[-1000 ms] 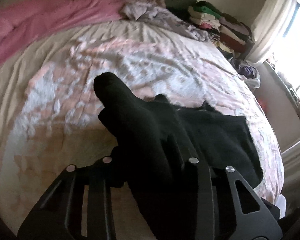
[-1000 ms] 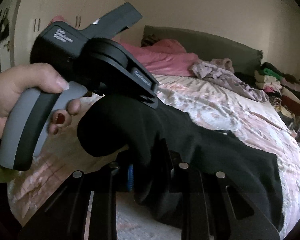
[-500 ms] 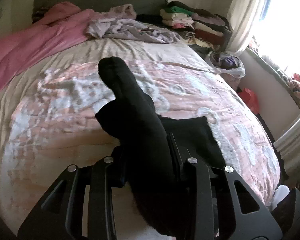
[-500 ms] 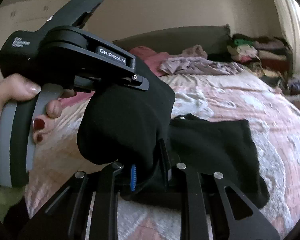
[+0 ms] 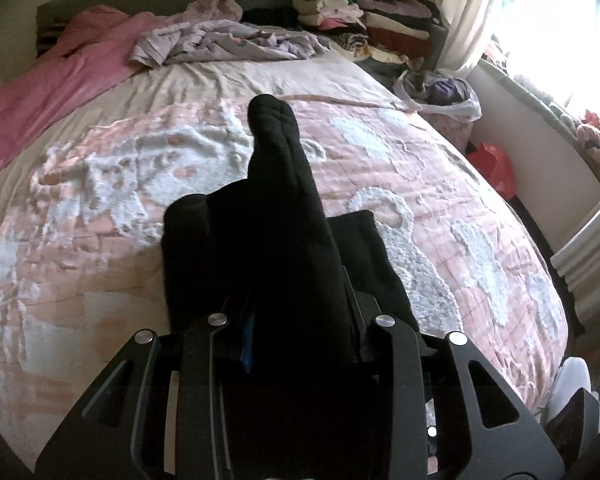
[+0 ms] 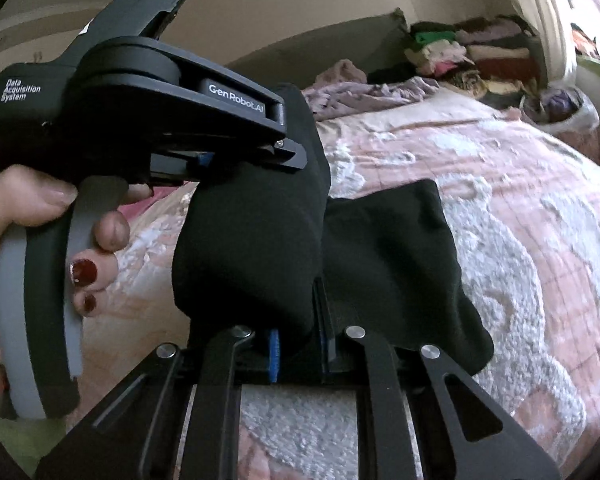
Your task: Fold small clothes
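Observation:
A black garment (image 5: pixel 284 208) is bunched and lifted over the pink and white bedspread (image 5: pixel 440 208). Part of it still lies on the bed (image 6: pixel 400 256). My left gripper (image 5: pixel 300 320) is shut on a thick fold of it, which stands up past the fingers. In the right wrist view the left gripper (image 6: pixel 292 152) sits close at the upper left, held by a hand (image 6: pixel 40 216), with the cloth hanging from it. My right gripper (image 6: pixel 298 346) has black cloth between its blue pads (image 6: pixel 274 354), and its jaws are closing on it.
A pink blanket (image 5: pixel 52 80) and crumpled lilac clothes (image 5: pixel 220 44) lie at the head of the bed. A stack of folded clothes (image 5: pixel 364 16) stands at the far right corner. A plastic bag (image 5: pixel 444 96) and a red bag (image 5: pixel 492 164) sit beside the bed under the window.
Both grippers have swung across the bed with the black garment. The part spread on the bed has become narrower and doubled over. The left gripper now sits closer to the right one.

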The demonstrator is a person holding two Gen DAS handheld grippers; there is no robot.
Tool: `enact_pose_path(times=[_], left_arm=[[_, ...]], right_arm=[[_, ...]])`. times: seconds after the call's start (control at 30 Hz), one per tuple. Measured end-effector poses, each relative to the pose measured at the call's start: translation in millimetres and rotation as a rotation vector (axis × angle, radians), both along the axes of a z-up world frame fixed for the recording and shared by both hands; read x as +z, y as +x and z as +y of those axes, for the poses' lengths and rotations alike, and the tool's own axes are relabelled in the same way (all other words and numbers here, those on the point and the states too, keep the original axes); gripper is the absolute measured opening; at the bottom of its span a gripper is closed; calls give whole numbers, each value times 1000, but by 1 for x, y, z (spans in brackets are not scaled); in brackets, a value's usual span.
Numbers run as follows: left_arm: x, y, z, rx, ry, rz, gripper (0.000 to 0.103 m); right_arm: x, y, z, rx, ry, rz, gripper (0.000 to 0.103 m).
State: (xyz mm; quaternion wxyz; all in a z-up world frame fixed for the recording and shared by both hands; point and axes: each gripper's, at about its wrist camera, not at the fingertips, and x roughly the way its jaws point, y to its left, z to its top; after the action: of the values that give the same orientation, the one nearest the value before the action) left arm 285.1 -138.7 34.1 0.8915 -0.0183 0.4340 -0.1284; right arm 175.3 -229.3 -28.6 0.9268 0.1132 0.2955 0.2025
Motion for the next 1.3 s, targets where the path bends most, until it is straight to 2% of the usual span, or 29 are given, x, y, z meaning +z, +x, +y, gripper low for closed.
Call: enact_pose_path(times=[0.23, 0.3, 0.37, 0.43, 0.47, 0.53, 0.7, 0.73, 0.77, 0.83, 0.97, 1.03, 1.13, 1.3], left_arm=[[-10, 6, -25, -34, 11, 23, 25], [-13, 9, -30, -43, 3, 29, 29], [-16, 11, -34, -53, -7, 39, 41], [-16, 13, -35, -67, -44, 55, 65], [-13, 11, -33, -68, -74, 50, 68], [-2, 2, -25, -76, -117, -2, 69], [-5, -9, 7, -6, -78, -31, 69], [-9, -11, 19, 16, -68, -32, 69], [-14, -14, 28, 38, -51, -34, 69], [-26, -17, 44, 67, -30, -18, 69], [-49, -24, 58, 63, -18, 23, 69], [-62, -29, 54, 41, 14, 40, 69], [-68, -35, 51, 36, 41, 12, 69], [-70, -42, 47, 39, 50, -12, 69]], right_arm=[[-8, 0, -14, -31, 31, 41, 12], [-11, 2, -17, -37, 40, 56, 12], [-15, 4, -20, -45, 46, 79, 12], [-21, 9, -25, -49, 60, 106, 12], [-24, 11, -28, -54, 80, 125, 14], [-30, 14, -36, -57, 115, 159, 18], [-31, 11, -58, -74, 195, 214, 34], [-29, 10, -60, -71, 199, 211, 42], [-26, 9, -63, -62, 206, 209, 55], [-21, 7, -68, -43, 235, 209, 67], [-12, 12, -80, -12, 327, 220, 79], [-7, 21, -88, -17, 353, 236, 82], [-3, 42, -99, -54, 373, 269, 82], [-11, 105, -101, -57, 280, 387, 83]])
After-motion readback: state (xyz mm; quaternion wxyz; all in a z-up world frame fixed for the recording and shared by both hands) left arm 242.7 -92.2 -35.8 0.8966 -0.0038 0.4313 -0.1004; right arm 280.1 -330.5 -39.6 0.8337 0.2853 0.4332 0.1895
